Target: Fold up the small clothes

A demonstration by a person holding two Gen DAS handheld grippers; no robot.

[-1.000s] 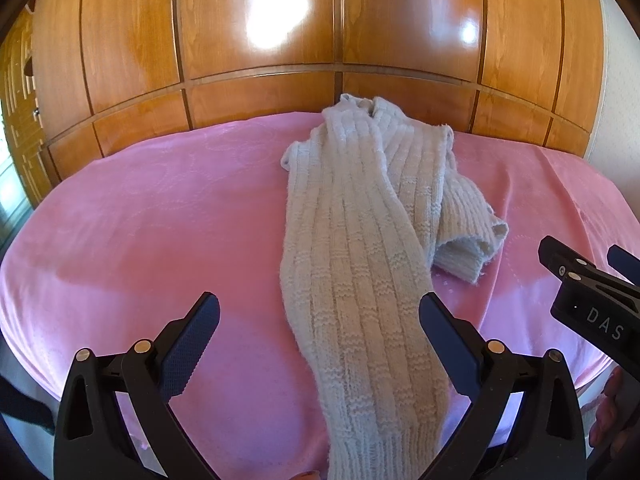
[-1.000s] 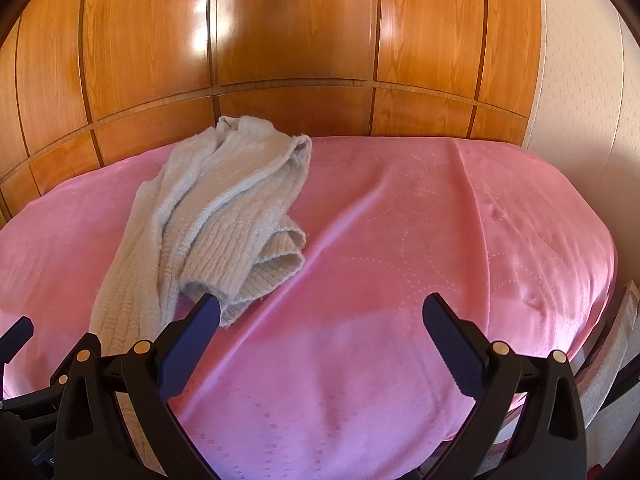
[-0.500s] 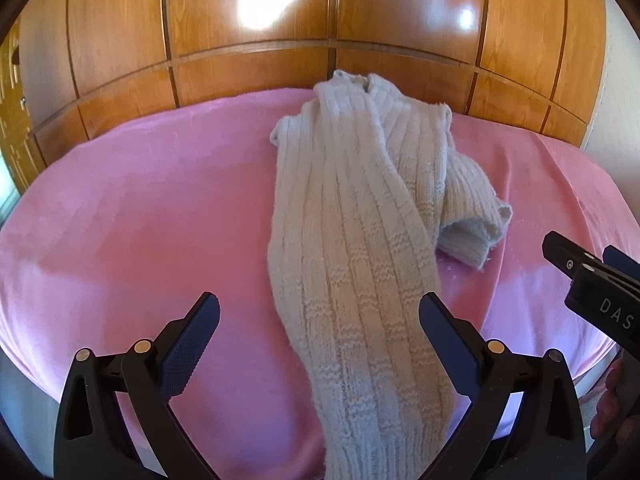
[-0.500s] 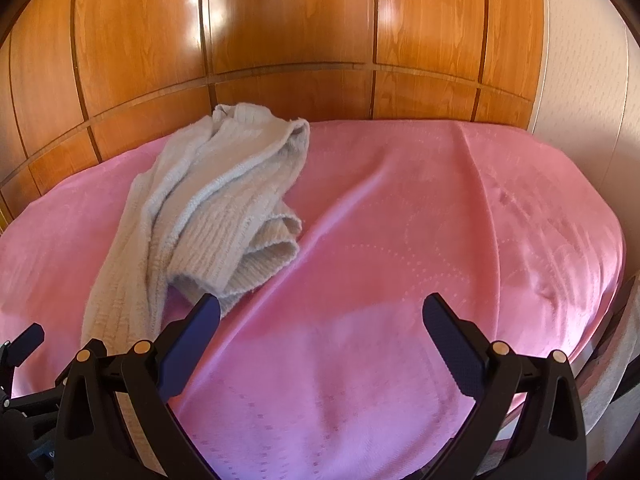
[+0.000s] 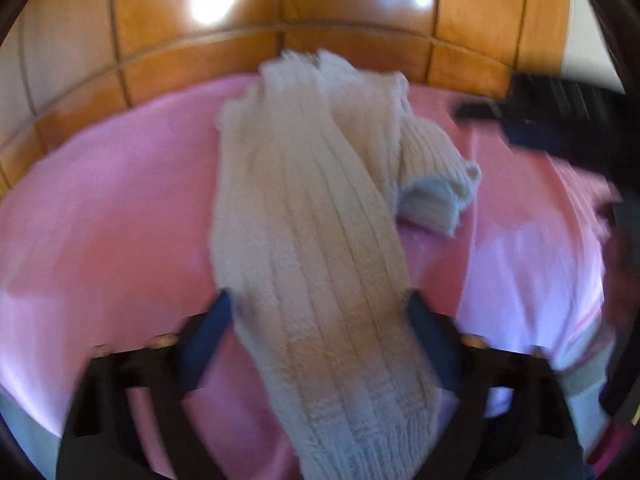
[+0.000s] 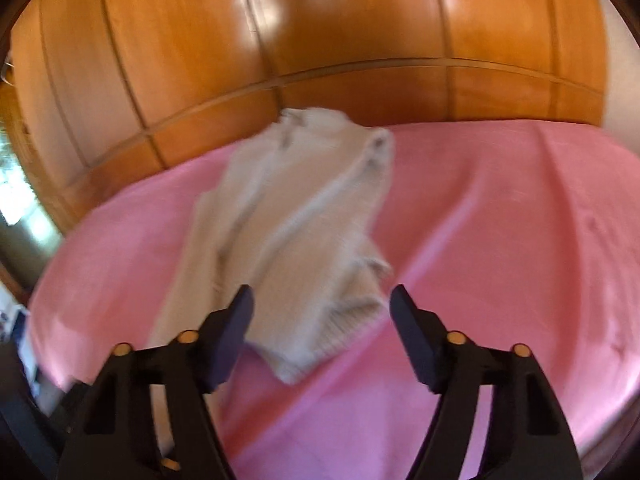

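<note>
The cream knitted garment (image 5: 308,216) lies lengthwise on the pink bedcover (image 5: 108,216), its far end close to the wooden panelling (image 5: 352,4) and one ribbed cuff (image 5: 436,192) folded out beside it. Your left gripper (image 5: 318,304) straddles the near length of the garment; its jaws have just been closing, the knit lies between them, and blur hides whether the pads press it. Your right gripper (image 6: 322,300) has also just been closing; its jaws stand spread over the garment's near cuff, not pinching it.
</note>
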